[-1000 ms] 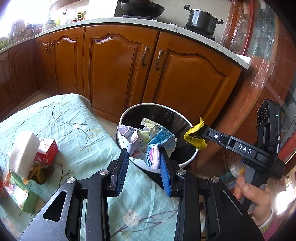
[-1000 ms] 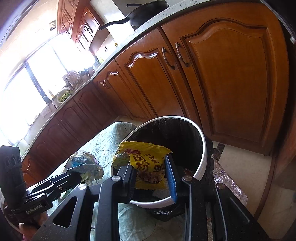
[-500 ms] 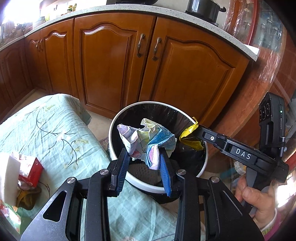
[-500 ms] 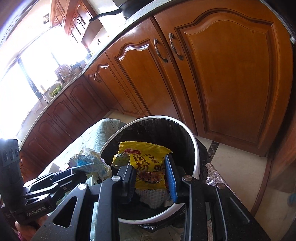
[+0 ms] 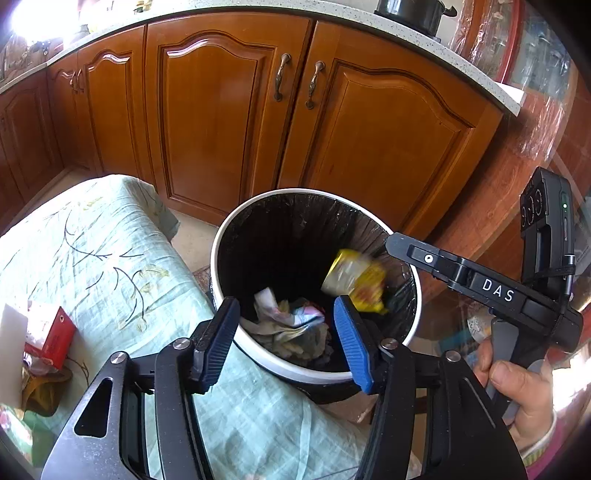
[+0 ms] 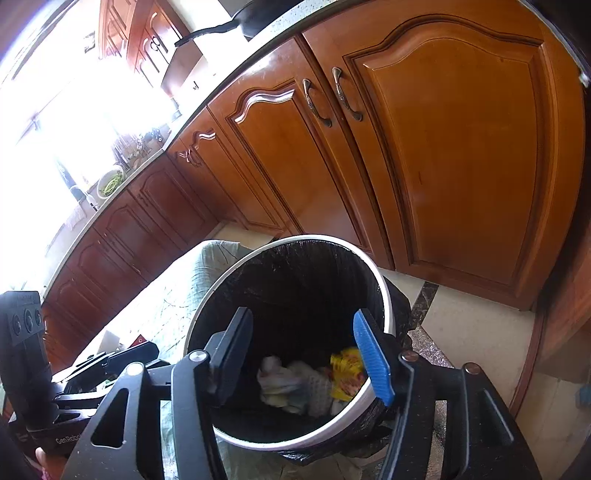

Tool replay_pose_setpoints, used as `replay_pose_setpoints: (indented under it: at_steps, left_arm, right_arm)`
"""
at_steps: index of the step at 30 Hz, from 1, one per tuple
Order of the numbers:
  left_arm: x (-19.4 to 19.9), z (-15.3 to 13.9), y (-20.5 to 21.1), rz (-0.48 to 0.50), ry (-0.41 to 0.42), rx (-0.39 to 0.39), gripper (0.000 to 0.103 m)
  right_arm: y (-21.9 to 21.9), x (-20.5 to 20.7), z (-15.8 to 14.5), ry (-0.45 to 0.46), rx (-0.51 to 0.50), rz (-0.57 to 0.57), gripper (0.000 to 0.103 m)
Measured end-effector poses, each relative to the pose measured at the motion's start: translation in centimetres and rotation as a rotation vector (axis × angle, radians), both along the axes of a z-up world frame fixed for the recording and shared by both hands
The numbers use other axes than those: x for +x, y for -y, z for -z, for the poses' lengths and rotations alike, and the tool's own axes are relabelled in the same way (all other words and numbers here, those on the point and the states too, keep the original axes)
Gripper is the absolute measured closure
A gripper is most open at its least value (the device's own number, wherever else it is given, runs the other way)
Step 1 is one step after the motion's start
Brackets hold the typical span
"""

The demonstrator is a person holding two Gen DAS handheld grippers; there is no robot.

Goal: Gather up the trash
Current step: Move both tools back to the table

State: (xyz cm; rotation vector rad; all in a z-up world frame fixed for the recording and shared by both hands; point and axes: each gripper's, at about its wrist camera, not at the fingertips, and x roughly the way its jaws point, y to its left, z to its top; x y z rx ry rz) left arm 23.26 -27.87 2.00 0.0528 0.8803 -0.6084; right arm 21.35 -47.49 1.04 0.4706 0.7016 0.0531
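Inside the bin (image 5: 221,258), blurred yellow wrapper (image 5: 354,280) partly hidden.

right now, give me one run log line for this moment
left gripper: opening, nothing between fingers | right gripper: opening, nothing between fingers | crumpled paper: in bin | yellow wrapper: blurred, inside bin

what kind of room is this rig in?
Almost certainly a home kitchen: wooden base cabinets under a speckled countertop, a black pot and a frying pan on top, and a bag-lined trash bin on the floor.
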Motion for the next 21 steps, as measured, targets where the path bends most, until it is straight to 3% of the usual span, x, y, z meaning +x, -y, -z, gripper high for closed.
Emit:
replay_pose_setpoints:
  at_steps: [9,21]
  left_arm:
    - [-2.2,-0.8,-3.1,-0.05,0.027,-0.045,0.033]
    - [-7.0,-0.1,-10.8,-0.186,0.029,-0.076,0.029]
  right_arm:
    - [-1.5,-2.5,-0.4,0.057,0.042,0.005,0.01]
    - [-7.4,-5.0,-0.2,0.068,0.084,-0.085,0.006]
